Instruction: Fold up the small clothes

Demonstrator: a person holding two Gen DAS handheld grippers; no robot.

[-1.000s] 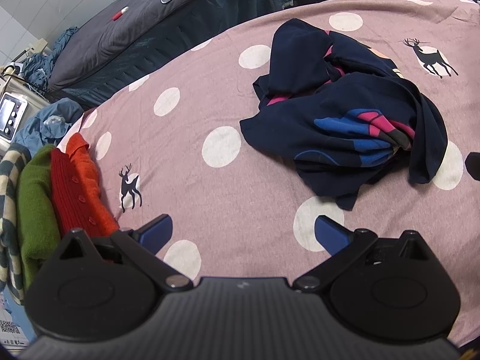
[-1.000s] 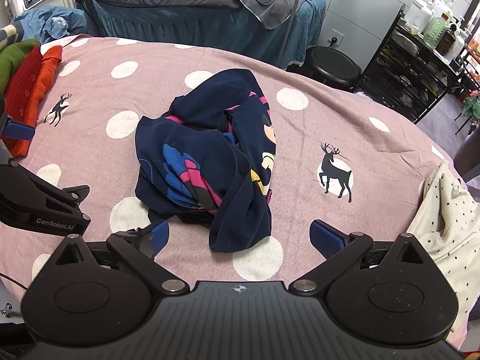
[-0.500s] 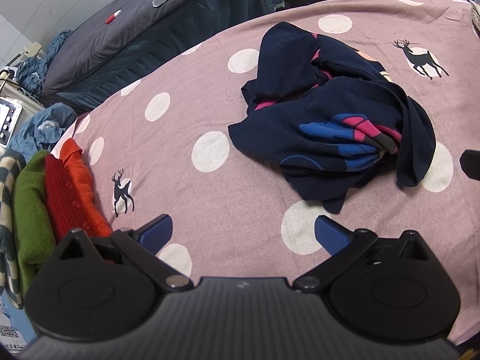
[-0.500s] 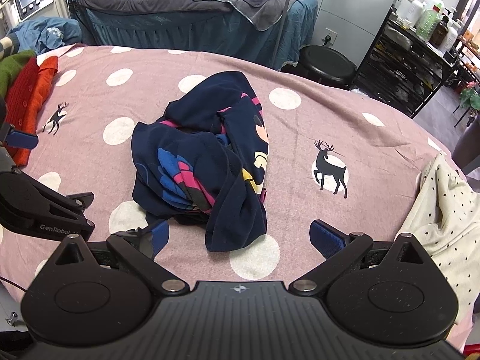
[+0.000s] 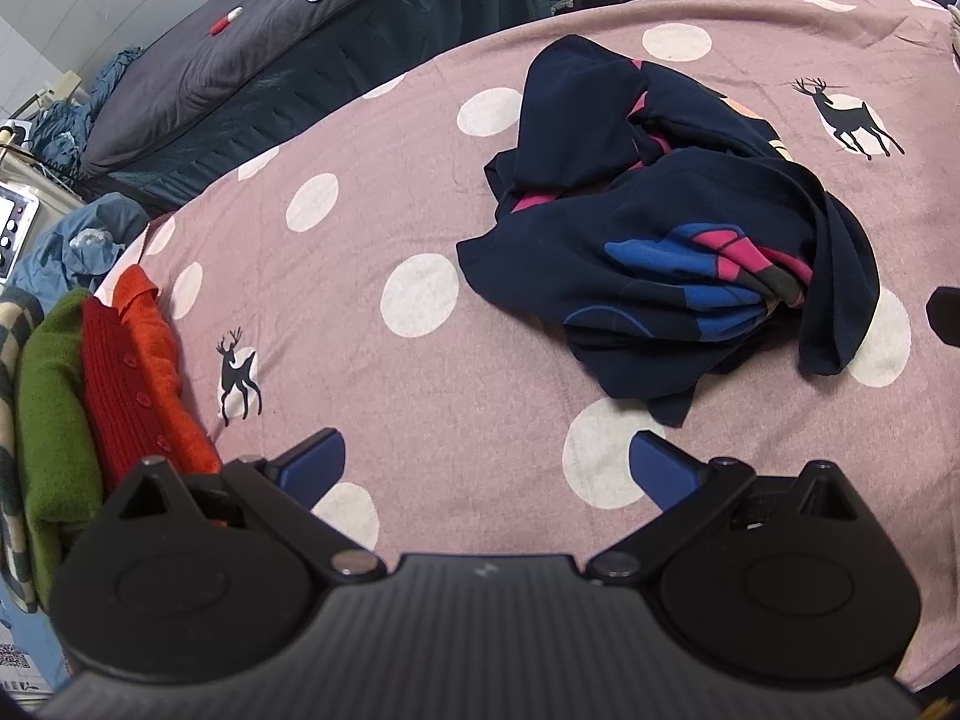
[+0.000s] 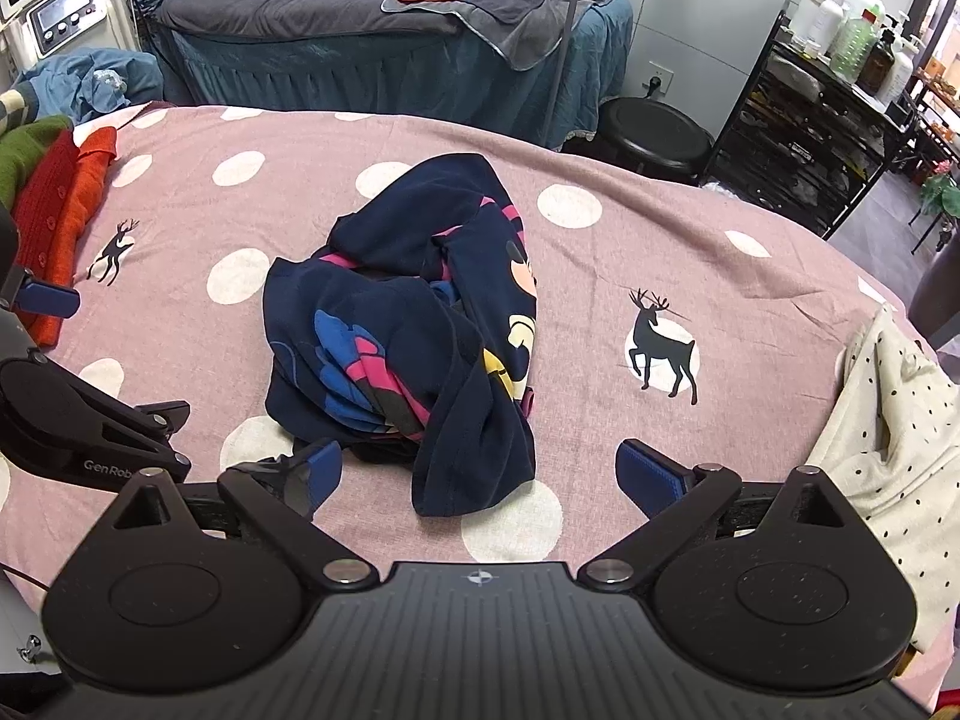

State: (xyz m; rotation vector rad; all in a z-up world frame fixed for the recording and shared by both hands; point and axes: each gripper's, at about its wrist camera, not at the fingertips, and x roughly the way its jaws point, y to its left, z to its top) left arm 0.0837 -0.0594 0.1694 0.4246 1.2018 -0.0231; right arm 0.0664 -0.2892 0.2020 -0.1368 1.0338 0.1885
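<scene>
A crumpled navy garment [image 5: 672,240] [image 6: 408,324] with blue, pink and yellow cartoon print lies bunched in the middle of the pink dotted bedspread [image 5: 372,372] [image 6: 750,300]. My left gripper [image 5: 486,462] is open and empty, hovering short of the garment's near-left edge. My right gripper [image 6: 480,471] is open too, low over the garment's hanging navy flap, holding nothing. The left gripper's body [image 6: 78,432] shows at the left edge of the right wrist view.
Folded red, orange and green knitwear [image 5: 120,372] [image 6: 54,204] is stacked at the spread's left edge. A cream dotted garment [image 6: 888,432] lies at the right edge. Beyond stand a grey massage bed [image 6: 372,18], a black stool [image 6: 654,132] and a shelf of bottles [image 6: 840,60].
Both grippers have drawn back a little and drifted; the navy garment sits slightly farther and more centred in both views. The garment has not moved. Both stay open.
</scene>
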